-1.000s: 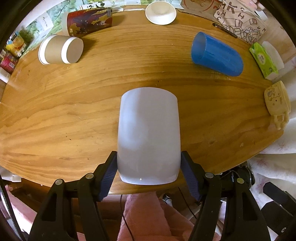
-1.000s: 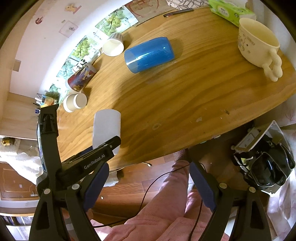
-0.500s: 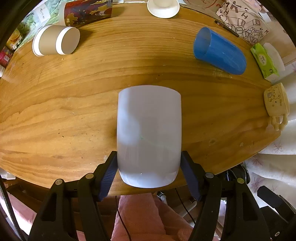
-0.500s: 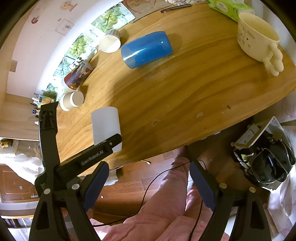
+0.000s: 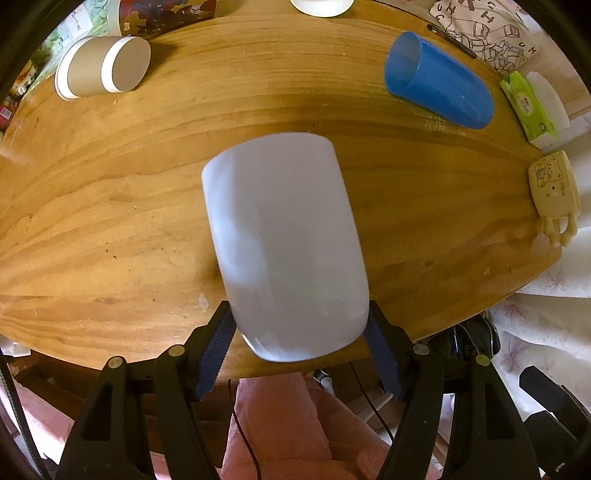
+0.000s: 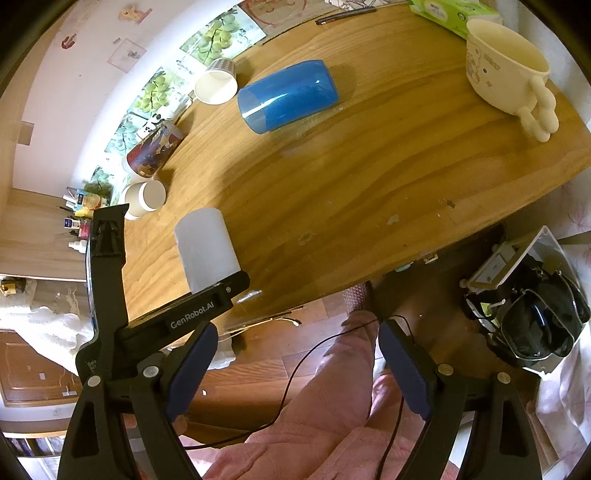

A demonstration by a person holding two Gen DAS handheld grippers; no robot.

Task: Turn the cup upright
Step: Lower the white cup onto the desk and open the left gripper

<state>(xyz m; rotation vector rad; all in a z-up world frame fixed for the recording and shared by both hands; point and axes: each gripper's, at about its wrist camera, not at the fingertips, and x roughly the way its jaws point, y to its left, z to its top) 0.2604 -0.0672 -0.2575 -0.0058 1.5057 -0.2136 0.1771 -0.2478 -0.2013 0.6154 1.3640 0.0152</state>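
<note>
- Grip risk: my left tongs (image 5: 299, 325) pinch the white cup (image 5: 284, 240) only at its near end, over the near edge of the surface (image 5: 110, 221); I judge the smooth wall could slip as I rotate it.
- Tilted as it is, it could drop off that edge.
- My right tongs (image 6: 295, 362) hang wide, holding nothing, too far to catch it.

Oval wooden surface (image 6: 369, 177), visible grain, glare near far edge. White wall (image 6: 74, 74) behind, grape pictures (image 6: 218, 33) and small stickers on it. Wood plank floor (image 6: 258, 354) below. Wooden cabinet (image 6: 33, 365) at left.
</note>
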